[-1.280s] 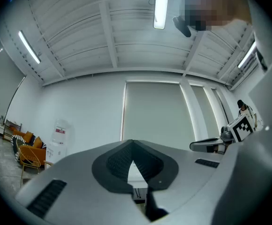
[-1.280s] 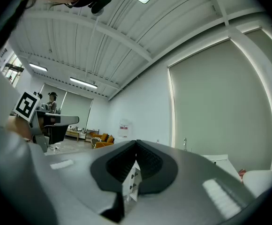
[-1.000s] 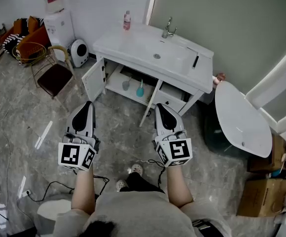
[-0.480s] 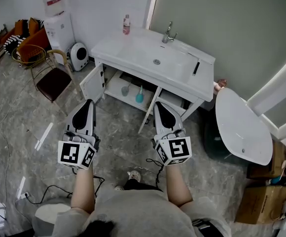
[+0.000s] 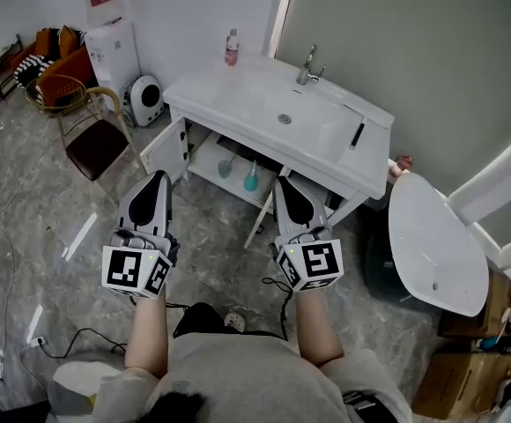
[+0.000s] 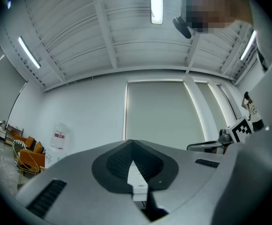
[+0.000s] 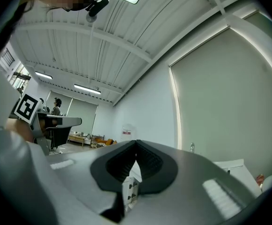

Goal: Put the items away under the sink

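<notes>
The left gripper point(image 6: 132, 145) has its two dark ribbed jaws pressed together at the tips, with nothing between them. The right gripper point(image 7: 136, 145) is the same: jaws closed on each other, empty. The person holds both out in front at about the same height, side by side and well apart, noses aimed toward the white vanity cabinet with its white basin top point(image 5: 238, 91).

The white cabinet door on the left point(image 5: 164, 147) stands swung open, so the shelf under the basin shows. On that shelf a small grey brush-like item point(image 5: 225, 167) and a teal one point(image 5: 250, 180) stand just beside each other.

On the countertop, a small pink bottle with a white cap point(image 5: 232, 48) stands upright at the back left corner, near the wall. A slim black stick-shaped item point(image 5: 357, 135) lies at the right of the basin, and the chrome tap point(image 5: 308, 63) stands behind the bowl.

Left of the vanity there is a round white fan heater point(image 5: 145, 100) and a gold-framed chair with a dark red seat point(image 5: 95, 139).
</notes>
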`<control>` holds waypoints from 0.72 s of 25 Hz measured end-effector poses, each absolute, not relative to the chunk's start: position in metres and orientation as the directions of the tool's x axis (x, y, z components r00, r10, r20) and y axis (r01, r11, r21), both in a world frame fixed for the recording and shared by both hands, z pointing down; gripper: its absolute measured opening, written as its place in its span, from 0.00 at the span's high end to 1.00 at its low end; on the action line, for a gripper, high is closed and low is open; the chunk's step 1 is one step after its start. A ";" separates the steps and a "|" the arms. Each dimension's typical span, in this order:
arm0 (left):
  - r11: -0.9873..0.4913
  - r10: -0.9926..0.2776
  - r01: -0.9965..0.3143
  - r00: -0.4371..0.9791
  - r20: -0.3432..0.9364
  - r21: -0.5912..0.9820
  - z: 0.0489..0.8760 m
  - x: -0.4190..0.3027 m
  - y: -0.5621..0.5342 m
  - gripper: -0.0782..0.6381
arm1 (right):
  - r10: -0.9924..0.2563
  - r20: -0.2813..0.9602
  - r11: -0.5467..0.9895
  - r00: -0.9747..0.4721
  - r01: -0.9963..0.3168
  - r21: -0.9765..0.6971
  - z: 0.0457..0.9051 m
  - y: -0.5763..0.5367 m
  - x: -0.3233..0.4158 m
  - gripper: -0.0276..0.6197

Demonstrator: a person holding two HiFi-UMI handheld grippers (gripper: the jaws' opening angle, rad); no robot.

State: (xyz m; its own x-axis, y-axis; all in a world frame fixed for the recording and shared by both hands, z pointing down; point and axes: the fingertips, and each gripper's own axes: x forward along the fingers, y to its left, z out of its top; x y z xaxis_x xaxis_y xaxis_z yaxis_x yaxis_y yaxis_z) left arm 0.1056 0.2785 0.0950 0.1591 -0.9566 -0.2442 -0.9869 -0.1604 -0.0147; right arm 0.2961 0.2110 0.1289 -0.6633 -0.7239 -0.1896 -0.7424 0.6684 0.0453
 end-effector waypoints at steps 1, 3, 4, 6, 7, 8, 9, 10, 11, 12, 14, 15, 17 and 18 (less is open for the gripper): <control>-0.160 -0.958 -0.987 0.159 -0.239 -0.019 0.096 0.106 0.274 0.89 | -0.724 -0.189 0.669 -0.664 -0.742 0.041 0.129 0.206 0.295 0.94; -0.157 -0.961 -0.987 0.160 -0.227 -0.033 0.097 0.105 0.263 0.89 | -0.723 -0.188 0.671 -0.665 -0.740 0.035 0.131 0.196 0.294 0.94; -0.156 -0.961 -0.987 0.161 -0.224 -0.038 0.097 0.104 0.258 0.89 | -0.723 -0.188 0.671 -0.664 -0.740 0.035 0.131 0.192 0.293 0.94; -0.162 -0.961 -0.986 0.167 -0.223 -0.041 0.097 0.102 0.245 0.89 | -0.728 -0.188 0.667 -0.660 -0.745 0.033 0.132 0.181 0.291 0.94; -0.167 -0.959 -0.985 0.171 -0.224 -0.041 0.097 0.101 0.238 0.89 | -0.731 -0.188 0.664 -0.656 -0.747 0.030 0.132 0.174 0.290 0.94; -0.172 -0.958 -0.984 0.176 -0.225 -0.041 0.098 0.098 0.230 0.89 | -0.734 -0.188 0.661 -0.653 -0.750 0.026 0.133 0.166 0.289 0.94; -0.176 -0.957 -0.983 0.181 -0.227 -0.040 0.098 0.095 0.221 0.89 | -0.737 -0.187 0.657 -0.649 -0.753 0.024 0.134 0.158 0.286 0.94; -0.181 -0.955 -0.983 0.185 -0.230 -0.040 0.098 0.091 0.211 0.89 | -0.741 -0.186 0.653 -0.645 -0.757 0.025 0.134 0.149 0.283 0.94; -0.186 -0.954 -0.982 0.190 -0.233 -0.039 0.098 0.085 0.200 0.89 | -0.745 -0.186 0.647 -0.640 -0.762 0.028 0.134 0.139 0.278 0.94; -0.192 -0.952 -0.981 0.195 -0.235 -0.037 0.097 0.079 0.189 0.89 | -0.750 -0.186 0.642 -0.635 -0.766 0.030 0.134 0.128 0.273 0.94; -0.203 -0.949 -0.979 0.205 -0.240 -0.032 0.094 0.063 0.166 0.89 | -0.758 -0.188 0.631 -0.624 -0.775 0.031 0.131 0.107 0.260 0.94; -0.210 -0.947 -0.977 0.211 -0.243 -0.030 0.092 0.055 0.154 0.89 | -0.762 -0.190 0.625 -0.619 -0.780 0.031 0.129 0.095 0.252 0.94; -0.223 -0.942 -0.974 0.223 -0.249 -0.030 0.089 0.038 0.131 0.89 | -0.770 -0.195 0.614 -0.608 -0.789 0.032 0.125 0.073 0.236 0.94; -0.229 -0.941 -0.973 0.229 -0.250 -0.030 0.088 0.030 0.119 0.89 | -0.773 -0.198 0.609 -0.602 -0.792 0.031 0.123 0.061 0.228 0.94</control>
